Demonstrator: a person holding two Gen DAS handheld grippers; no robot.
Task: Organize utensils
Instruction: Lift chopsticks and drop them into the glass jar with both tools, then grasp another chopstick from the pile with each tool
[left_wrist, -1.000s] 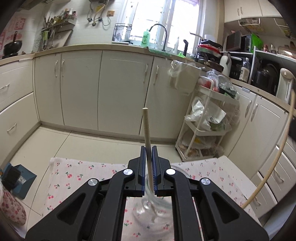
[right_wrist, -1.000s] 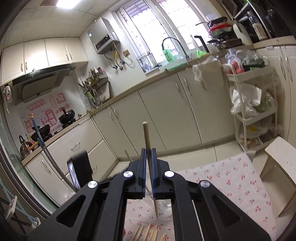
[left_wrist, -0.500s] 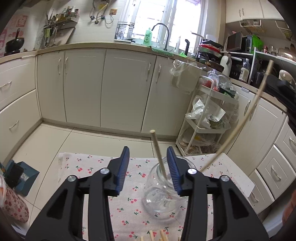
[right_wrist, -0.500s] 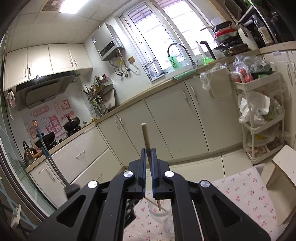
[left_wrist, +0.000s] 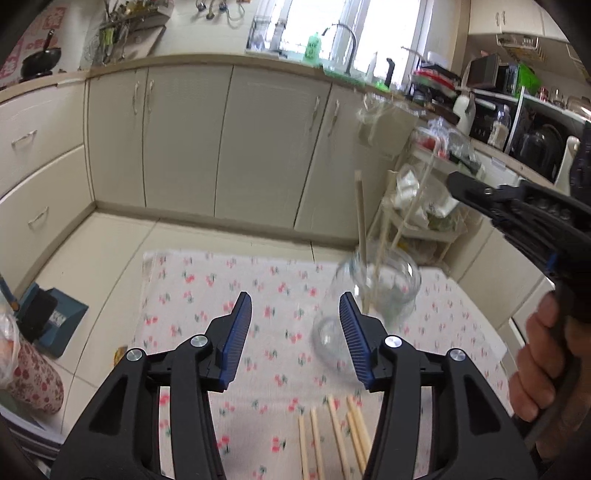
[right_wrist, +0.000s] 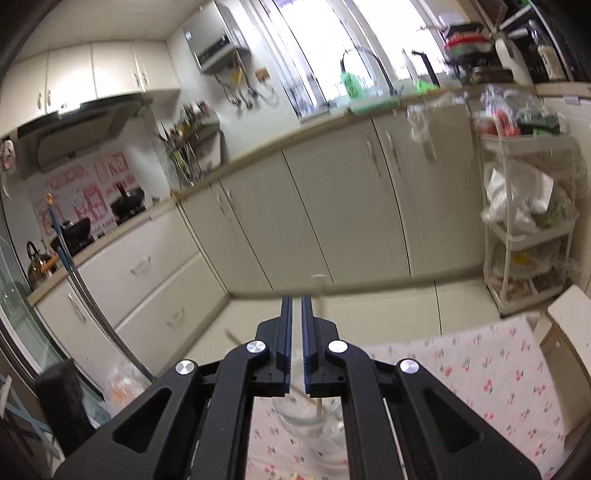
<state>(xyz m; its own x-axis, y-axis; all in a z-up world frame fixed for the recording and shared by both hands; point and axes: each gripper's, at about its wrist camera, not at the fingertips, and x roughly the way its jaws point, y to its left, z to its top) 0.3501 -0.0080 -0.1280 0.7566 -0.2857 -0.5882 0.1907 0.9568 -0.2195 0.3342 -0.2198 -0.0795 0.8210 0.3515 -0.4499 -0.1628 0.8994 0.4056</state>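
On the cherry-print cloth (left_wrist: 229, 295) we see loose chopsticks (left_wrist: 334, 435) lying lengthwise just below the spread, empty left gripper (left_wrist: 293, 334), the nearer tool. The glass jar (left_wrist: 380, 291), ahead to its right, holds upright chopsticks. Above the jar, our right gripper (right_wrist: 296, 345) shows jaws nearly pressed together, a slim gap between them, nothing visibly pinched.

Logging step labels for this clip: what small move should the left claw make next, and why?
Probably dip the left claw down toward the loose chopsticks on the cherry-print cloth: it is open and empty, several lie just below it, while the glass jar holds only a few.
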